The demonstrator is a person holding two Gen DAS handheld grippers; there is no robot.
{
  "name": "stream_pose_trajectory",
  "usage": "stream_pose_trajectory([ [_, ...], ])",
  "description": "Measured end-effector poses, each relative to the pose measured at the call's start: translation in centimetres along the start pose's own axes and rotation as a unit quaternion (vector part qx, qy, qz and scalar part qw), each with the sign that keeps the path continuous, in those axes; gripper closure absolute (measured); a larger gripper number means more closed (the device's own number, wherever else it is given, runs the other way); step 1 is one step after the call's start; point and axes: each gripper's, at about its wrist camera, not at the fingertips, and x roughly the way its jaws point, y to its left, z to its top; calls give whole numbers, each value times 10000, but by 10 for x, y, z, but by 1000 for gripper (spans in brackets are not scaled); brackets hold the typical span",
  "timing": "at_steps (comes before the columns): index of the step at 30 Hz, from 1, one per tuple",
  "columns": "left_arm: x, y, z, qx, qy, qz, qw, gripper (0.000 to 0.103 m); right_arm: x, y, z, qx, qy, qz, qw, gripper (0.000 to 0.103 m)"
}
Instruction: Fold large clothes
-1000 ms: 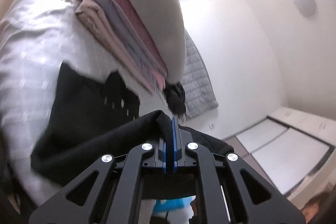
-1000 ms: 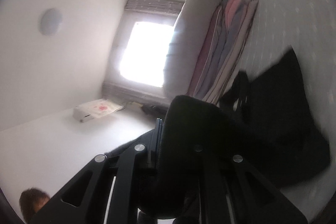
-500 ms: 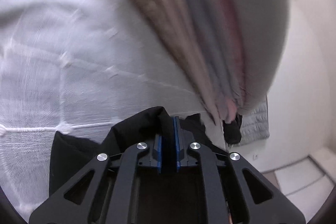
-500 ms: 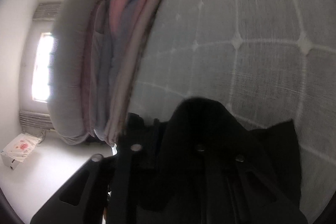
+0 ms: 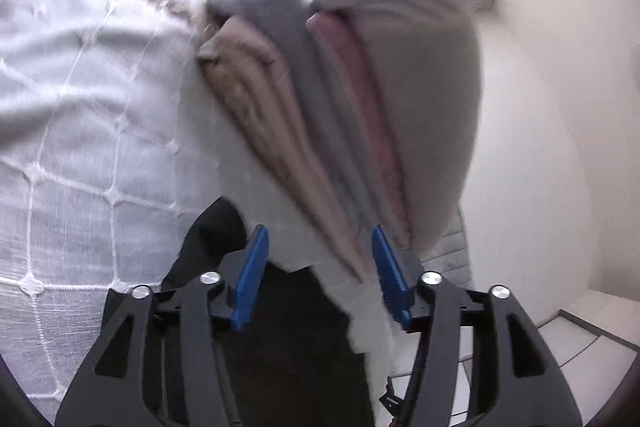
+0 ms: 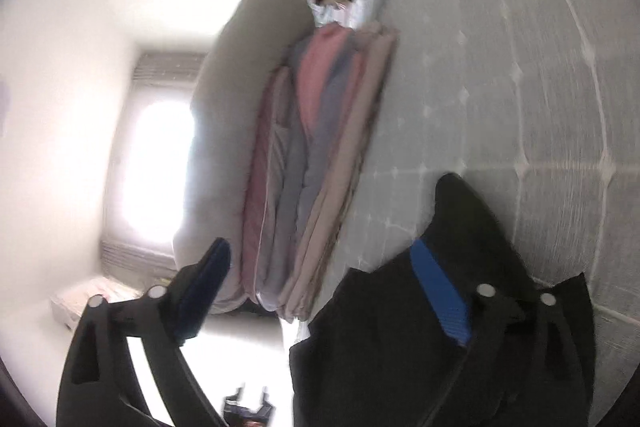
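Releasing: both sets of tongs opening over the bed (image 5: 72, 115), nothing pinched in either. Left tongs (image 5: 316, 267) parting, blue pads clear of cloth, with only bare white bedspread and the foot of the folded pile showing through the gap. Right tongs (image 6: 324, 291) spread wide; one blue pad standing in front of the dark cloth but not pressing it, the other out in open air toward the window side.

Black garment (image 5: 280, 355) lying on the quilted bedspread directly beneath and behind the left tongs, a peaked fold poking up just beside the left pad. Same black garment (image 6: 472, 307) spread under the right tongs, its upper edge rising to a soft point on the white cover. Stack of folded clothes (image 5: 320, 115) in beige, grey and pink, capped by a thick grey piece, resting just beyond the garment, near but apparently not touching it; blur leaves that uncertain.

Judging by the limp drape and rounded folds: soft, light, floppy cloth, no stiffness to hold a shape, likely to sag and slide between pads unless a doubled layer is gripped. Probably not slippery on the textured bedspread, so dragging may bunch it. Best taken at two outer corners or along a folded edge, one grip per side, well apart, lifting evenly to keep the fold square. Fragility no concern.
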Motion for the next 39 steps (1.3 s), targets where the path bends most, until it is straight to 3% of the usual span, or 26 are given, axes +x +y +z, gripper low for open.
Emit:
stream_pose_trajectory([
  [4, 3, -31, -14, 552, 228, 9, 9982, 49, 20, 54, -52, -1265, 796, -144, 9887, 13],
  [8, 20, -48, -72, 1174, 718, 204, 9903, 49, 55, 83, -115, -2043, 1275, -115, 9705, 13],
  [11, 40, -49, -115, 1719, 929, 643, 9786, 49, 88, 98, -159, -2873, 1655, -287, 9430, 13],
  [14, 57, -42, -135, 2482, 751, 1326, 9566, 49, 116, 84, -181, -3499, 1760, -768, 9169, 13],
  [16, 66, -23, -131, 2350, 721, 1507, 9575, 49, 133, 58, -172, -3344, 1676, -1103, 9208, 13],
  [18, 71, -10, -120, 2059, 648, 1457, 9655, 49, 135, 28, -146, -2789, 1404, -1177, 9427, 14],
  [20, 75, -10, -114, 2073, 546, 1491, 9653, 49, 131, 22, -127, -2603, 1055, -1186, 9524, 14],
  [25, 70, -8, -109, 1905, 497, 1502, 9689, 49, 128, 29, -127, -2782, 1093, -1388, 9442, 14],
  [28, 70, -18, -103, 1615, 385, 1355, 9768, 48, 119, 39, -128, -2811, 1035, -1321, 9449, 13],
  [30, 74, -38, -109, 1569, 317, 1021, 9818, 42, 126, 51, -128, -2997, 1039, -1347, 9388, 13],
  [34, 110, -66, -132, 1612, 420, 532, 9846, 41, 122, 69, -121, -3441, 923, -1598, 9206, 13],
  [37, 154, -76, -158, 2008, 519, 732, 9755, 41, 115, 64, -105, -3852, 599, -2073, 8972, 13],
  [39, 182, -77, -168, 2490, 482, 1096, 9611, 41, 108, 51, -92, -3874, 414, -2314, 8914, 13],
])
